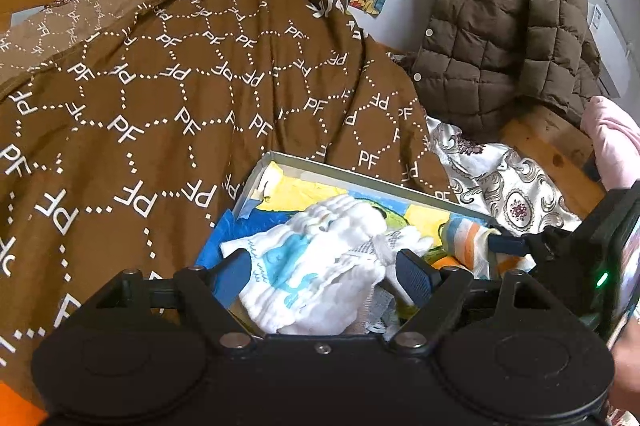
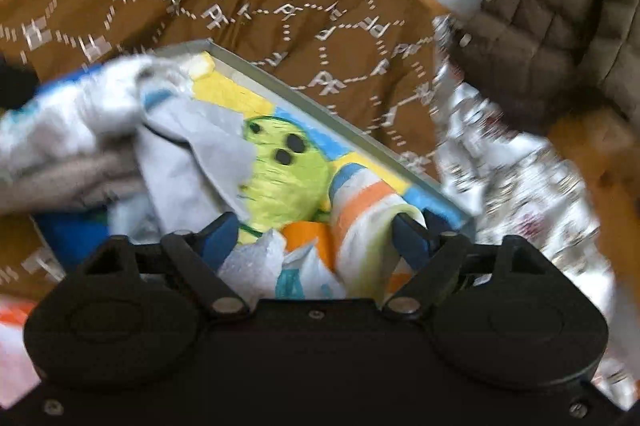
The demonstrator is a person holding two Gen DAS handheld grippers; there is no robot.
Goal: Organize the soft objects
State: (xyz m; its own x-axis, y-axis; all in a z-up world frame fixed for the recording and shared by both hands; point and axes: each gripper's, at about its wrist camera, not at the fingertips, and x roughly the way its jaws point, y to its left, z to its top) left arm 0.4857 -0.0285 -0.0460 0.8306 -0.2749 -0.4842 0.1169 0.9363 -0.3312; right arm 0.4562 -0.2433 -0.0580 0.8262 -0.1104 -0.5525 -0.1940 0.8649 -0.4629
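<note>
A shallow grey-rimmed box (image 1: 360,173) lined with a colourful drawing lies on the brown bedspread. A bunched white cloth with a blue whale print (image 1: 320,266) sits in it, filling the gap between the wide-apart fingers of my left gripper (image 1: 326,272), which is open. An orange-and-blue striped cloth (image 1: 464,234) lies at the box's right end. The right wrist view is blurred. There my right gripper (image 2: 316,234) is open over the box (image 2: 320,106), its right fingertip (image 2: 408,230) against the striped cloth (image 2: 360,210). The white cloth (image 2: 80,130) is at the left.
A brown bedspread printed with "PF" (image 1: 180,98) covers the left and middle. A brown quilted jacket (image 1: 500,26) is heaped at the back right, above a silver patterned fabric (image 1: 508,194), a pink cloth (image 1: 612,138) and bare wood (image 1: 548,142). Posters line the wall.
</note>
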